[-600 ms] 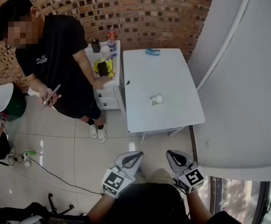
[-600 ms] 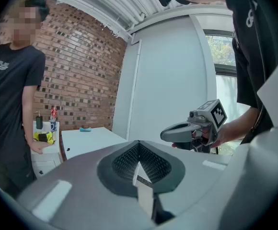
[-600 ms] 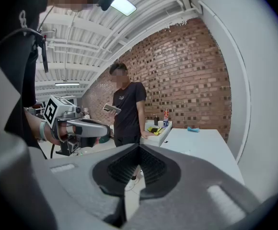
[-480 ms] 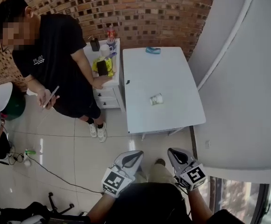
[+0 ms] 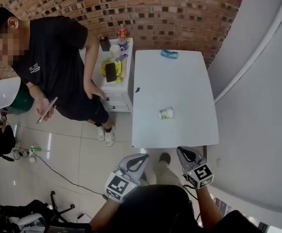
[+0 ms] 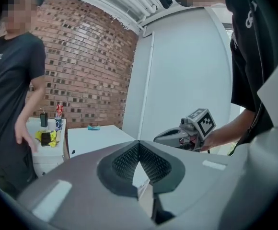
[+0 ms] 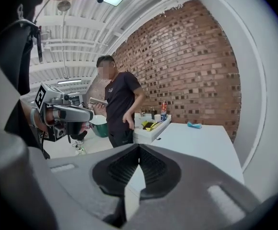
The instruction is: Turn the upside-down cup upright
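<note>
A small white paper cup (image 5: 166, 113) with a greenish print sits on the white table (image 5: 180, 81), near its front edge; it is too small to tell which end is up. Both grippers hover over the floor just short of that edge, apart from the cup. My left gripper (image 5: 144, 158) is shut and empty, as its own view (image 6: 139, 143) shows. My right gripper (image 5: 182, 151) is shut and empty too (image 7: 139, 147). Each gripper view shows the other gripper: the right one (image 6: 170, 136) and the left one (image 7: 84, 114). The cup is hidden in both gripper views.
A person in a black shirt (image 5: 53, 57) stands left of the table holding a phone, beside a white cabinet (image 5: 115, 89) with bottles and clutter. A teal object (image 5: 169, 54) lies at the table's far edge. White wall at right, brick wall behind, cables on the floor.
The head view has moved forward, so the table and cup now lie closer to the grippers. Both grippers stay shut. The bystander has shifted slightly by the cabinet.
</note>
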Available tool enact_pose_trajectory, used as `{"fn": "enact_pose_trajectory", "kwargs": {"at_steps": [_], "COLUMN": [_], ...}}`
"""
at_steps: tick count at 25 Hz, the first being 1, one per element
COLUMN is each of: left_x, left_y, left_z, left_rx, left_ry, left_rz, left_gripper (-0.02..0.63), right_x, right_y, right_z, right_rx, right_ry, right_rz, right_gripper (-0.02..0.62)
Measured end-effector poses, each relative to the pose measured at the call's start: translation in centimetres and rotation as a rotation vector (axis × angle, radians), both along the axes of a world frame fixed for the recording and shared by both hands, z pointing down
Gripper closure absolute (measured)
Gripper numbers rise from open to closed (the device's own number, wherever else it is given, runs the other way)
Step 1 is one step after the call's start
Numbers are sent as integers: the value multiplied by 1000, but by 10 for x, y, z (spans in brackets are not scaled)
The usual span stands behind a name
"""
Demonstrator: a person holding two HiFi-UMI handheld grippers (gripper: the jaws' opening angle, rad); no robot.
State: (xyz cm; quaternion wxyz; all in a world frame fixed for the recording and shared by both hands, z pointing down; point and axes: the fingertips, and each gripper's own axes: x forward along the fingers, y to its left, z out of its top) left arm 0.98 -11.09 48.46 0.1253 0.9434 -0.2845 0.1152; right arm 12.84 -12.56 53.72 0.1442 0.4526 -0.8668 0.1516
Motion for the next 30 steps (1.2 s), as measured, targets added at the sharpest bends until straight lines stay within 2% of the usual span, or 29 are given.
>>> {"fn": "enact_pose_trajectory", "kwargs": {"at_steps": [6,14,21,30], "left_x": [42,77,64,33], "left_y": [-37,-57,-71,-94], "left_z": [3,4,12,17], "left_rx": [-2,-37,-56,-76], "left_ry": [-51,-65,-57,-81], "left_rz": [-31,-55,-80,-71], "left_gripper": [591,591,591,591], "right_x": [41,61,55,52], "right_y": [-68,-139,-186,-209], "right_z": [50,125,182,222], "right_rx": [-75,-231,-328,-428], "right_ry": [4,24,100,156], "right_rz": [-70,-98,-116,-163], "right_gripper": [603,557,537,520]}}
